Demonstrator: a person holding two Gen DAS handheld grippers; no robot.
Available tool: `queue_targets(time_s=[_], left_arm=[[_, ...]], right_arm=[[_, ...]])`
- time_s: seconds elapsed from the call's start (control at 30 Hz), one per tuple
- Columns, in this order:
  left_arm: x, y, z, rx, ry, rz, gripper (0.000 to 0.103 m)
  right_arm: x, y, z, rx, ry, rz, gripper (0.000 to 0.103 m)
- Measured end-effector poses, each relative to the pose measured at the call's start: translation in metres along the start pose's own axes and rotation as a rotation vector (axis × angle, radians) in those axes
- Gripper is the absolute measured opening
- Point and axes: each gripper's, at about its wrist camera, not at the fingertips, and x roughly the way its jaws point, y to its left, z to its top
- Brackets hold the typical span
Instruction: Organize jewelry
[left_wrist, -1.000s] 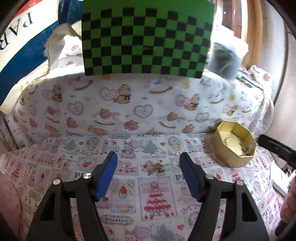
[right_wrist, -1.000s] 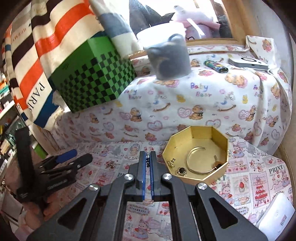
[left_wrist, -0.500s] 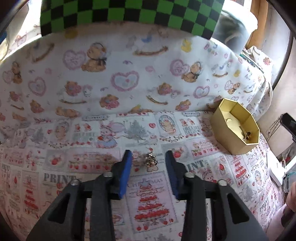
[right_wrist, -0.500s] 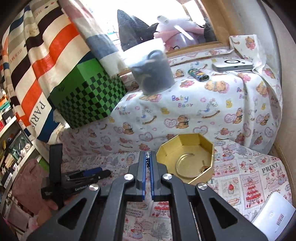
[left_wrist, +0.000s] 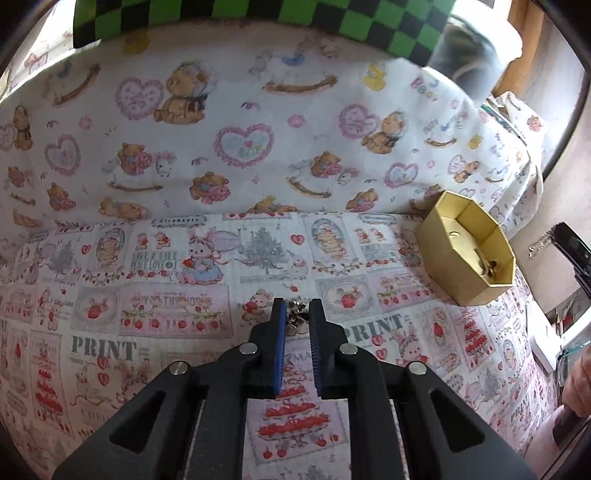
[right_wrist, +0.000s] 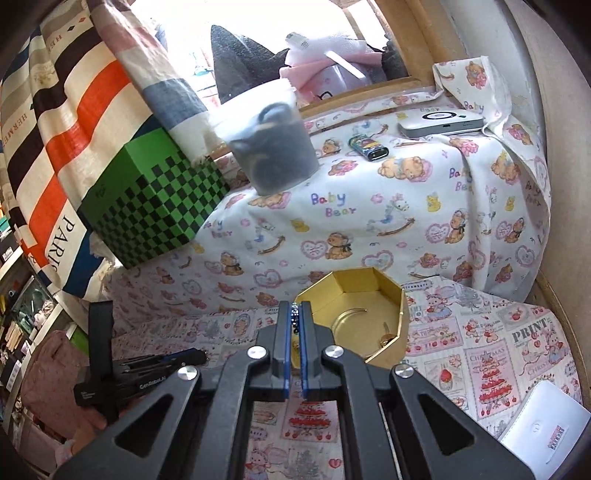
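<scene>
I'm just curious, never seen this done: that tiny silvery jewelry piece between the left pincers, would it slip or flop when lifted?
Probably light: the silvery jewelry piece looks tiny between the left hand-held gripper pads. It may dangle, since it looks like a loose cluster. Its small size could let it slip from the nearly closed jaws.

1. The left wrist view looks forward and down along the left gripper (left_wrist: 297, 314), close above the printed cloth (left_wrist: 147, 332), facing the far draped wall.
2. The right wrist view sits higher and further right, behind the right gripper (right_wrist: 294, 314), facing left and far.
3. Both views share the gold box (left_wrist: 467, 254) (right_wrist: 354, 317), green checkered box (left_wrist: 332, 18) (right_wrist: 155, 214) and grey tub (left_wrist: 469, 66) (right_wrist: 273, 147).
</scene>
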Motion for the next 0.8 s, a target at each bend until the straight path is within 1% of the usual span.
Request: queue_targets(time_s=[0.07,0.2,0.3,0.4,0.5,0.57,0.7,0.73,0.8], left_arm=[[-0.009,-0.001,0.0,0.005,-0.02,0.007,0.011],[-0.024,-0.009,0.004,0.008,-0.045,-0.03,0.011],[-0.039,-0.021,0.008,0.029,-0.075,-0.05,0.011],[-0.051,-0.036,0.016,0.05,-0.107,-0.093,0.011],[-0.057,-0.056,0.026,0.054,-0.134,-0.144,0.011],[-0.055,-0.074,0.032,0.067,-0.144,-0.17,0.011],[-0.04,-0.106,0.043,0.078,-0.139,-0.202,0.011],[-0.034,-0.111,0.044,0.072,-0.132,-0.208,0.011],[-0.022,-0.116,0.042,0.055,-0.124,-0.223,0.011]], right_arm=[[-0.001,-0.002,0.001,0.006,-0.005,0.001,0.003],[-0.002,-0.008,0.003,0.026,-0.013,0.005,0.003],[-0.005,-0.011,0.005,0.035,-0.024,0.008,0.003],[-0.008,-0.014,0.007,0.037,-0.046,0.006,0.003],[-0.008,-0.019,0.007,0.022,-0.081,-0.034,0.003],[-0.005,-0.026,0.007,0.037,-0.085,-0.015,0.003],[0.007,-0.036,0.008,0.044,-0.087,-0.024,0.003],[0.011,-0.039,0.007,0.045,-0.084,-0.017,0.003],[0.017,-0.041,0.005,0.045,-0.1,0.025,0.003]])
